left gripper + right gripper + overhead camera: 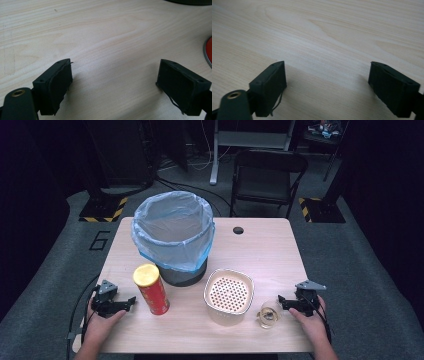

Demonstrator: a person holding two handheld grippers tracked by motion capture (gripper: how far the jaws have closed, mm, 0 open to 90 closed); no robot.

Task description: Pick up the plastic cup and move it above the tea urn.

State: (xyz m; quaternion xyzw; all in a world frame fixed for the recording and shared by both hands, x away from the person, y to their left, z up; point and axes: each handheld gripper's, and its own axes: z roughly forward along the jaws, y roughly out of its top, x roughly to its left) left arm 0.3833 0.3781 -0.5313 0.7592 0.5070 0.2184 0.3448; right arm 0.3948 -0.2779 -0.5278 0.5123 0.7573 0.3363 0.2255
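Both grippers are seen resting low at the near edge of the bench (265, 245), with nothing yet taken up; the step in hand is judged to be the start, before any first reach.

Left gripper (131, 301): jaws spread wide and empty in the left gripper view (113, 82), bare wood between them. The red chip can (151, 290) stands upright just beside it, towards the middle of the bench; its red base edge is caught at the right border of the left gripper view (208, 51).

Right gripper (281, 302): jaws likewise released and empty in the right gripper view (327, 82), over bare wood. A small clear glass cup (268, 314) stands just beside its jaw tips; whether it is touched cannot be told from the high view.

Between the two things a cream perforated container (228, 296) is noted. Behind it stands a bin lined with a blue bag (172, 235), mouth open.

Judgement: the can and the cup are the nearest things to be handled, the bin being a likely destination. For the next move, the can would have to be approached from the side with the jaws kept wide, being tall and easily tipped. The cup, being small and smooth, would call for a centred, gentle closing.
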